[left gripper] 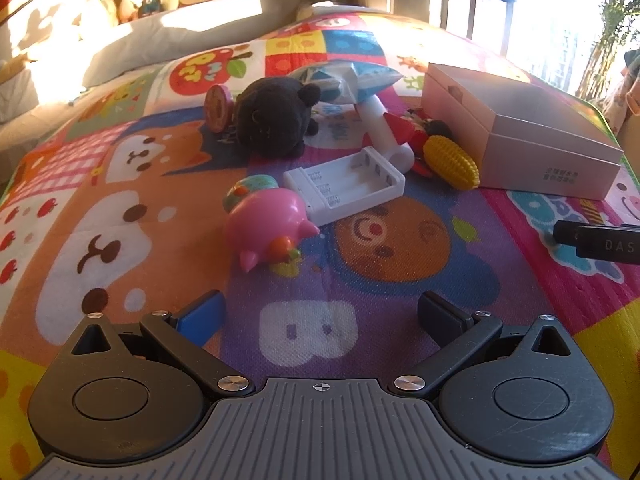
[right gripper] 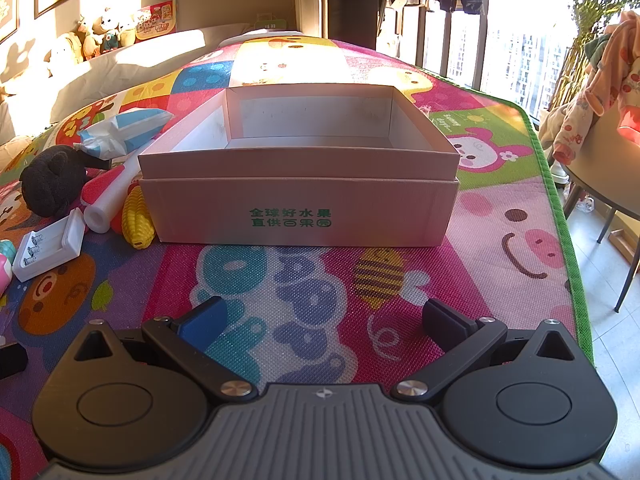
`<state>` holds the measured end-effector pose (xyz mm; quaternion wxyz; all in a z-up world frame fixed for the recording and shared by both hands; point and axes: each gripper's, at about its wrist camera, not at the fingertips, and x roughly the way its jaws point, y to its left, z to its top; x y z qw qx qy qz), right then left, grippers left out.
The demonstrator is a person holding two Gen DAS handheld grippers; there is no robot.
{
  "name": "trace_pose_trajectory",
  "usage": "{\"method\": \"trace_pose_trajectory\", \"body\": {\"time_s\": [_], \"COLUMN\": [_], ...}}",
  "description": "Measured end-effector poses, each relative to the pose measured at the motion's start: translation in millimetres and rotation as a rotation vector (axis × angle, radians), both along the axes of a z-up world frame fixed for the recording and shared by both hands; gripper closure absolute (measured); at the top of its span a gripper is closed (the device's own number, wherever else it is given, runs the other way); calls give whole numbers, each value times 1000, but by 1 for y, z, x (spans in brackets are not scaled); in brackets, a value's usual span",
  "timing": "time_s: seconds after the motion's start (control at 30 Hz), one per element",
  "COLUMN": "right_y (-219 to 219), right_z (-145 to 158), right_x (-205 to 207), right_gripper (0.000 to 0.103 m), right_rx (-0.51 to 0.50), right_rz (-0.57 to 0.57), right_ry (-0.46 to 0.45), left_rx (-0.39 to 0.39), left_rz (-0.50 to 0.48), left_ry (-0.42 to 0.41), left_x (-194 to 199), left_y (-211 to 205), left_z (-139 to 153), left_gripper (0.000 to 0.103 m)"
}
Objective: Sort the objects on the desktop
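Observation:
My left gripper (left gripper: 320, 316) is open and empty above the colourful mat. Ahead of it lie a pink pig toy (left gripper: 268, 228), a white battery holder (left gripper: 348, 184), a black plush (left gripper: 276, 120), a yellow corn toy (left gripper: 452, 160), a white tube (left gripper: 384, 128) and a blue-white packet (left gripper: 348, 80). My right gripper (right gripper: 324, 320) is open and empty, facing the open pink cardboard box (right gripper: 300, 212), whose inside is bare. The corn (right gripper: 138, 216), battery holder (right gripper: 52, 252) and black plush (right gripper: 52, 184) show left of the box.
The box also shows at the right in the left wrist view (left gripper: 520, 136). The other gripper's black finger (left gripper: 596, 240) enters at the right edge. A round wooden disc (left gripper: 218, 108) stands by the plush. A cushion with stuffed toys (right gripper: 96, 36) lies behind; the mat's green edge (right gripper: 560, 208) is at right.

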<state>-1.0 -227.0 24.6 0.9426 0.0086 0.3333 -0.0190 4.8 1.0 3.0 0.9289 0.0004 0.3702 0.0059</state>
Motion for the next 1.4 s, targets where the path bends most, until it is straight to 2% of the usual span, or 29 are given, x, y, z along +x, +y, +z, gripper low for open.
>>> {"method": "trace_pose_trajectory", "body": {"time_s": [0.27, 0.33, 0.4, 0.43, 0.57, 0.63, 0.77, 0.9, 0.97, 1.03, 1.07, 1.17, 1.23, 1.4], "right_y": [0, 0, -1, -2, -4, -2, -6, -4, 2, 19, 28, 53, 76, 135], "right_z": [0, 0, 0, 2, 6, 4, 6, 6, 6, 9, 11, 18, 23, 32], "right_x": [0, 0, 1, 2, 4, 5, 7, 7, 5, -1, -4, -15, -20, -4], "right_gripper": [0, 0, 0, 0, 0, 0, 0, 0, 0, 0, 0, 0, 0, 0], "right_rx": [0, 2, 1, -1, 2, 4, 11, -7, -47, -151, -177, -116, -122, -116], "right_rz": [-1, 0, 7, 27, 46, 38, 41, 45, 46, 95, 157, 315, 393, 515], "right_ry": [0, 1, 8, 24, 68, 71, 79, 79, 71, 41, 38, 41, 1, -47], "left_rx": [2, -25, -71, -68, 29, 53, 170, 161, 177, 210, 223, 224, 207, 168], "left_rz": [-25, -39, -50, -49, -34, -44, -62, -59, -30, 12, 37, 103, 113, 164], "left_ry": [2, 13, -4, -19, -91, -103, -124, -88, -82, -89, -88, -78, -76, -92], "left_x": [-1, 2, 6, 9, 22, 29, 34, 28, 25, 23, 23, 26, 25, 14], "left_y": [0, 3, 7, 6, -2, -5, -9, 9, 21, 33, 40, 59, 68, 88], "left_z": [2, 6, 13, 16, 25, 26, 20, 14, 13, 12, 12, 12, 14, 20], "left_gripper": [0, 0, 0, 0, 0, 0, 0, 0, 0, 0, 0, 0, 0, 0]}}
